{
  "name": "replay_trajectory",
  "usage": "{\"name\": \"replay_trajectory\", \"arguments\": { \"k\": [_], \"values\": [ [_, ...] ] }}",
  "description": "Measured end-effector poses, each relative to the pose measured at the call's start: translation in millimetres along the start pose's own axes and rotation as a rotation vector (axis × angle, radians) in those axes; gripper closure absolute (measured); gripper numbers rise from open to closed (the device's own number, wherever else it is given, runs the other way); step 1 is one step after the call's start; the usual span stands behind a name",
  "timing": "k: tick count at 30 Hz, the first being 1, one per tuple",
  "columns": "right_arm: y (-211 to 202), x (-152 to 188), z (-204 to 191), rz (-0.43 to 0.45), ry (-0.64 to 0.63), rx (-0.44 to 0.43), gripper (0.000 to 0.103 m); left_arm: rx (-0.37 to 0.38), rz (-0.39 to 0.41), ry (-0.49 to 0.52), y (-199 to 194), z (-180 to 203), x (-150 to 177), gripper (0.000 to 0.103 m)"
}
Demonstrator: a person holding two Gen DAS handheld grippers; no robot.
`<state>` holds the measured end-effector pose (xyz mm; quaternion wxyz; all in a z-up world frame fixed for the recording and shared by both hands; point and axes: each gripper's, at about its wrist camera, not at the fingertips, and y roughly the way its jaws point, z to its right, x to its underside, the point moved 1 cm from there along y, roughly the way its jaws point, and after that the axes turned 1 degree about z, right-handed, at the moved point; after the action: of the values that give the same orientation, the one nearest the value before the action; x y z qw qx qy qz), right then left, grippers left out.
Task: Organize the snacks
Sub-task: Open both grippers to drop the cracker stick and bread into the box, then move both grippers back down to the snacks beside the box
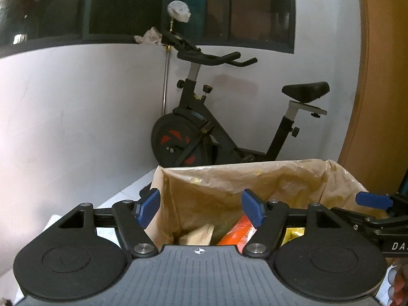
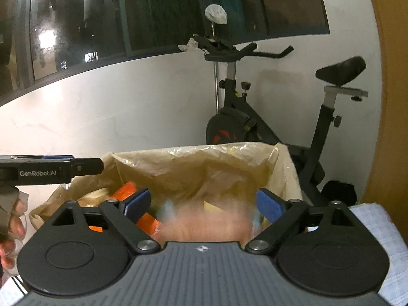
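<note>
Both tongs point(image 1: 201, 207) point(image 2: 205, 204) agape | above lined box point(image 1: 229, 176) rim | nothing gripped

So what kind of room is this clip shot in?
Probably a home, in a spare corner rather than a kitchen. An exercise bike is parked against a white wall under a dark window, and a plastic-lined box holding snack packets stands in front of both grippers.

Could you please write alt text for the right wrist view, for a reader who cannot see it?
The open right gripper hangs over a plastic-lined box holding an orange packet and a blurred orange snack bag below the jaws. The left gripper enters from the left; an exercise bike stands behind.
</note>
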<state>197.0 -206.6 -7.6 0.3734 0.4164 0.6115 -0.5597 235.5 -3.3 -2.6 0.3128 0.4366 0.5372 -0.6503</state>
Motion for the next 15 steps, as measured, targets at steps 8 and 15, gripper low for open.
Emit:
{"name": "replay_trajectory", "arguments": {
  "k": [8,15],
  "values": [
    [-21.7,3.1,-3.8,0.019,-0.007,-0.039,0.009,-0.016,-0.004,0.003,-28.7,-6.6,6.9,0.03],
    [-52.4,13.9,-11.4,0.04,-0.034,-0.062,0.009,-0.031,-0.006,-0.031,-64.3,-23.2,8.3,0.031]
  ]
}}
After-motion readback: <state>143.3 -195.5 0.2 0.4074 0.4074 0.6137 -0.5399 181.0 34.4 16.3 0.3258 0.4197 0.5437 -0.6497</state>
